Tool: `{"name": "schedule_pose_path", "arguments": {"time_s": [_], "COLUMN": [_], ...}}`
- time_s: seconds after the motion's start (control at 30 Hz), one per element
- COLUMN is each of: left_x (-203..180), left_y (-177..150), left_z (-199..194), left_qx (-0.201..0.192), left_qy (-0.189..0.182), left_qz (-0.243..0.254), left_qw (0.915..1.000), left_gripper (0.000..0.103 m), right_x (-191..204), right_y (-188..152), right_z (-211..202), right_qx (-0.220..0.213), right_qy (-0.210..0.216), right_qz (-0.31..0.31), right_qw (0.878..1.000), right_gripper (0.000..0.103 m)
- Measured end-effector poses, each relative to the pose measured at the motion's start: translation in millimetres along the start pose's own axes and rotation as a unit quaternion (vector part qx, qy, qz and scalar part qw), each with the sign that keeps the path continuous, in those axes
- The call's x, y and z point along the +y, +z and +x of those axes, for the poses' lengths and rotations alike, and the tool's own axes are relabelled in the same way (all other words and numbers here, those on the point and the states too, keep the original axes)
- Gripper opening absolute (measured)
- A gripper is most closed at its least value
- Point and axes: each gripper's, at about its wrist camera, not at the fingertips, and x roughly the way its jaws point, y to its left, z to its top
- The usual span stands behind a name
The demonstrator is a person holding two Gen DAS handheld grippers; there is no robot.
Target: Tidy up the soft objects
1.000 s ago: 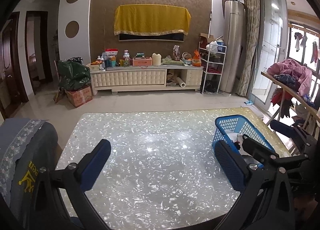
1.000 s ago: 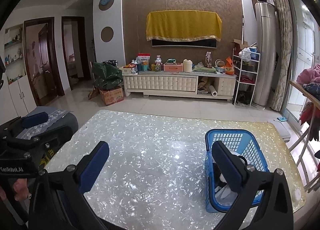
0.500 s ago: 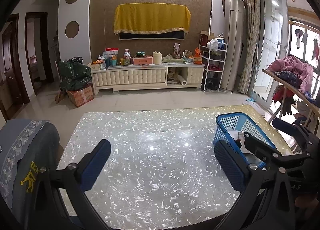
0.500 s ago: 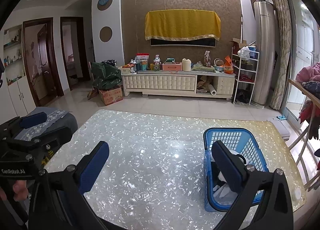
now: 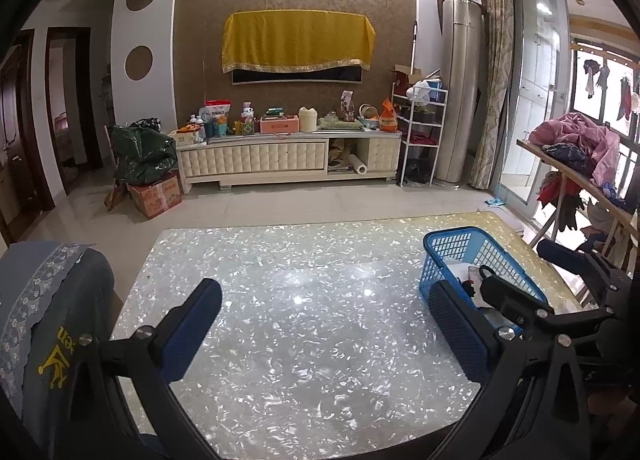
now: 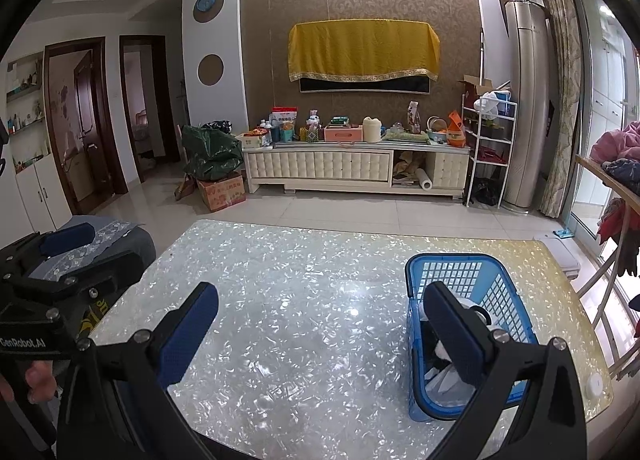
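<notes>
Both claws [image 5: 326, 328] [image 6: 320, 326] slightly higher than before

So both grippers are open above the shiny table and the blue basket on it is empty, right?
Not quite. The blue basket is not empty: the right wrist view shows white and dark soft items inside. Both the left gripper and right gripper are open above the table.

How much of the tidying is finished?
Looks nearly done: soft white things already lie in the blue basket, and the shiny table shows nothing loose. Left gripper and right gripper are open, holding nothing. Nothing obvious left.
</notes>
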Motion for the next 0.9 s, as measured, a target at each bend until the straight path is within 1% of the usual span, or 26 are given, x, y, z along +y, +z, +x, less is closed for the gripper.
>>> {"name": "schedule_pose_path", "arguments": {"time_s": [0.27,0.9], "left_x": [-5.6,-12.3], "left_y": [-1.1,0.5], "left_z": [-2.0,-5.9], "left_qx": [-0.005,-0.013], "left_qy": [0.004,0.005], "left_qz": [0.013,0.010], "left_qw": [0.9999,0.9999], "left_gripper": [0.103,0.103], "right_x": [-0.7,-3.9], "right_y": [1.6,-0.6], "right_z": [-3.5,-7.4], "right_qx": [-0.002,0.000], "right_qy": [-0.002,-0.004], "right_qz": [0.003,0.005], "right_qw": [1.000,1.000], "right_gripper": [0.103,0.103]}}
